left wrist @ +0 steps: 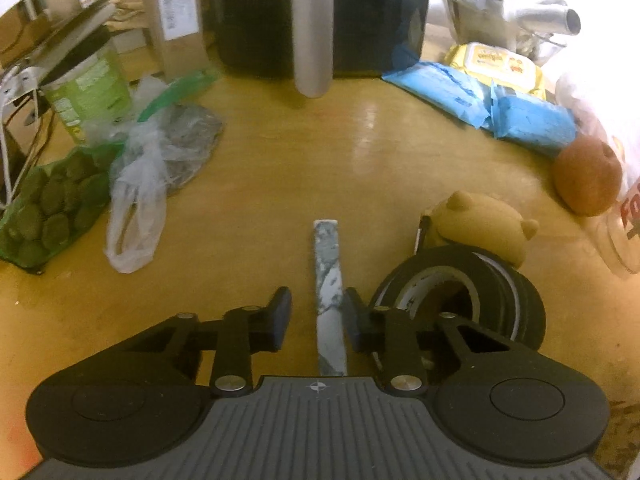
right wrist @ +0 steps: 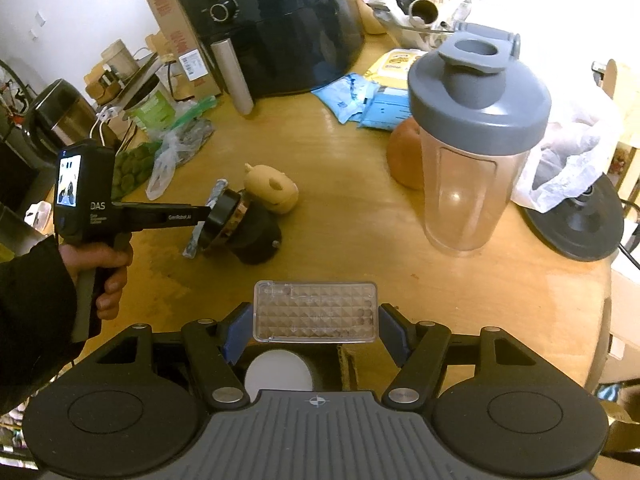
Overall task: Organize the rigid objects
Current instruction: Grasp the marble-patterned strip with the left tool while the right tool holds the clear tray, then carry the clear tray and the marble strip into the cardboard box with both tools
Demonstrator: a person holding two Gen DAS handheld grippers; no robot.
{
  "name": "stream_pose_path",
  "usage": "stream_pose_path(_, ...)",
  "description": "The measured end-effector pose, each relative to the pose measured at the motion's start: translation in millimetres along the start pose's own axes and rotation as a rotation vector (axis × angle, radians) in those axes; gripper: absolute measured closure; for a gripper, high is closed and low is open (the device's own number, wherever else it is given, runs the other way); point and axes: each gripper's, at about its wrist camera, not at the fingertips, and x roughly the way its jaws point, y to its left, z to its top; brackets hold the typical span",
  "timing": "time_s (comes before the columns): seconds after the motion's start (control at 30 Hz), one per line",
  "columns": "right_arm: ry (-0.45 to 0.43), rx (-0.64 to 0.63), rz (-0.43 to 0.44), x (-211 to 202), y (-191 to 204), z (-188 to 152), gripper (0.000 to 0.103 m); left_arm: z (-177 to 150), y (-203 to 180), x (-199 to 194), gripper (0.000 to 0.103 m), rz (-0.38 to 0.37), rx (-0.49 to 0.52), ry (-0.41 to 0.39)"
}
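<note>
between left gripper fingers: marbled bar

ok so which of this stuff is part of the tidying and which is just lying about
Likely the job: marbled grey flat bar, black tape rolls, tan bear-shaped figure, clear studded plastic case, clear shaker bottle with grey lid.
Just lying about: blue soft packets, green net bag of round items, orange-red round fruit, black air fryer.
</note>
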Motion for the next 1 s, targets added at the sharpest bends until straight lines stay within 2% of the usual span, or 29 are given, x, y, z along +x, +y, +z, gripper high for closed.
stream_pose_path(0.07, -0.005, 0.009, -0.006, -0.5, -2.0, 0.3, 0.033, 0.5, -1.9, 4.7, 0.086, 0.008, 0.011, 0.011)
stream_pose_path(0.4, -0.024, 0.015, -0.007, -1.8, -7.4, 3.4, 0.033, -3.3, 1.2, -6.6, 0.087, 0.050, 0.004, 0.017)
stream_pose_path(0.7, -0.022, -0.033, 0.029, -5.4, -10.0, 1.8, 0.033, -17.3, 0.4, -66.7, 0.087, 0.045, -0.035, -0.046)
stream_pose_path(1.0, -0.001, -0.091, 0.078, -7.0, -6.8, -3.2, 0.033, -44.0, -10.3, -135.3, 0.087, 0.026, -0.117, -0.115)
